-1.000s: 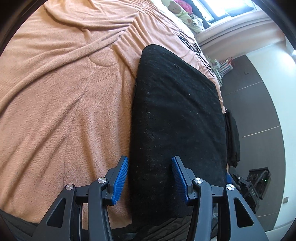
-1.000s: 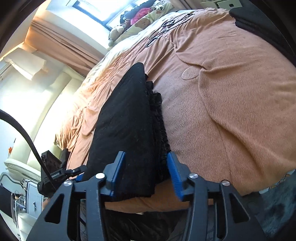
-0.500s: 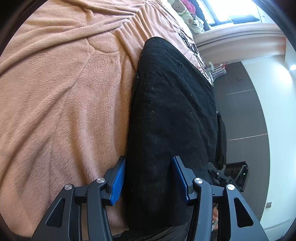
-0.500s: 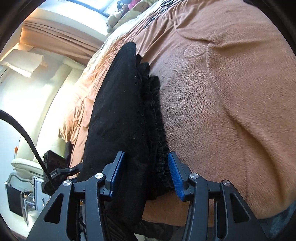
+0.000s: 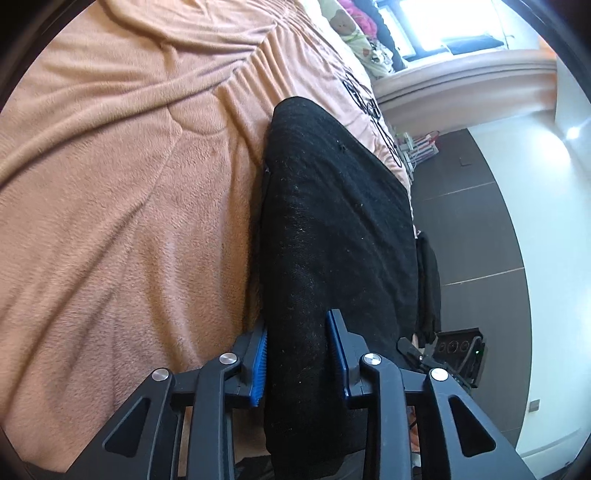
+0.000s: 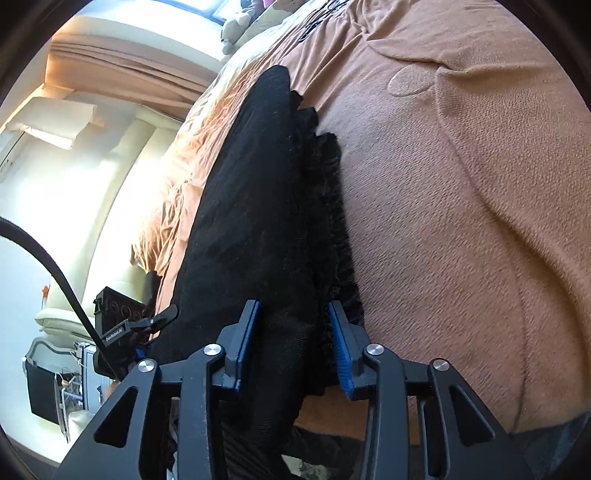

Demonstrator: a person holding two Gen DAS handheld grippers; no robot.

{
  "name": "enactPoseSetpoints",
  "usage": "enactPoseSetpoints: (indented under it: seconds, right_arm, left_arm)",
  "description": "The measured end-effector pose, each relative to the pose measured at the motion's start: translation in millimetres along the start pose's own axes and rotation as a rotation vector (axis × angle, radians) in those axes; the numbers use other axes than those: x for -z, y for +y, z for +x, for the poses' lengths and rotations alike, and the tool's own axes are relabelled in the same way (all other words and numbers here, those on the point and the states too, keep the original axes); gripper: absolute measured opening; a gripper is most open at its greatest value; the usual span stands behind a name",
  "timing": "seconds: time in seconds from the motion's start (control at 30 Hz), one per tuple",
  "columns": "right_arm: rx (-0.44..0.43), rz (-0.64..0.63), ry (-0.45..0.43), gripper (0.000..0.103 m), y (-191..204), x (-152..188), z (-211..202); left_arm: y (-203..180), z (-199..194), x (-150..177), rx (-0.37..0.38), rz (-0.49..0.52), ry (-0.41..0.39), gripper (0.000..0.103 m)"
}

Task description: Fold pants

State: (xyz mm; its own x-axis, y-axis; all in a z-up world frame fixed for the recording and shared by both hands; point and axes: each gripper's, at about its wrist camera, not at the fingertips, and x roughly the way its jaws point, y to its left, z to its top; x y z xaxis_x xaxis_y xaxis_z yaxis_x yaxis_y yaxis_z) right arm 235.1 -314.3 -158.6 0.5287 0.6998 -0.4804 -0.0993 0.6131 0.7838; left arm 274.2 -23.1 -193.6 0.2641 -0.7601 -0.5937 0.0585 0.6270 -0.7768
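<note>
Both sets of jaws have narrowed since a second ago | your left gripper (image 5: 297, 354) clamps the folded black pants (image 5: 332, 229) at the bed (image 5: 110, 184) near edge | right gripper (image 6: 291, 347) likewise clamps them | step: gripping for the last fold | next: lift both ends evenly.

This is a bedroom in a home. A wide bed (image 5: 110, 192) covered with a soft peach-brown fleece blanket (image 6: 461, 184) fills most of both views. Plush toys and a cream bear-print pillow (image 5: 351, 33) sit at its far end under a bright window (image 5: 454, 18). Cream pleated curtains (image 6: 122, 88) hang beside it, and dark grey wall panels (image 5: 472, 236) line one side.
</note>
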Motion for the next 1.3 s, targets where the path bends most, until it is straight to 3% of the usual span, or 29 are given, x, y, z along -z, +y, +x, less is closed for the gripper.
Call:
enactPoseSetpoints:
  seconds: [0.33, 0.43, 0.5, 0.63, 1.03, 1.3]
  right_arm:
    - [-0.075, -0.04, 0.082, 0.031, 29.1, 28.4, 28.1]
    - [-0.063, -0.064, 0.111, 0.031, 32.3, 28.5, 38.0]
    - [-0.037, -0.076, 0.11, 0.032, 31.2, 20.3, 37.8]
    - [-0.017, -0.061, 0.065, 0.059, 21.4, -1.8, 32.1]
    - [-0.042, 0.019, -0.009, 0.059, -1.8, -83.1, 70.1]
    - [-0.026, 0.027, -0.032, 0.059, -3.8, -110.8, 92.3]
  left_arm:
    - [18.7, -37.2, 15.3, -0.051, 0.021, 0.016, 0.03]
    - [21.3, -39.5, 18.9, -0.073, 0.029, 0.03, 0.033]
    - [21.1, -36.7, 18.4, -0.099, 0.032, 0.041, 0.036]
    - [10.8, -30.6, 10.2, -0.128, 0.057, 0.026, 0.043]
    - [2.4, -1.6, -26.5, -0.157, 0.053, 0.042, 0.046]
    - [-3.0, 16.6, -53.3, -0.185, 0.054, 0.048, 0.047]
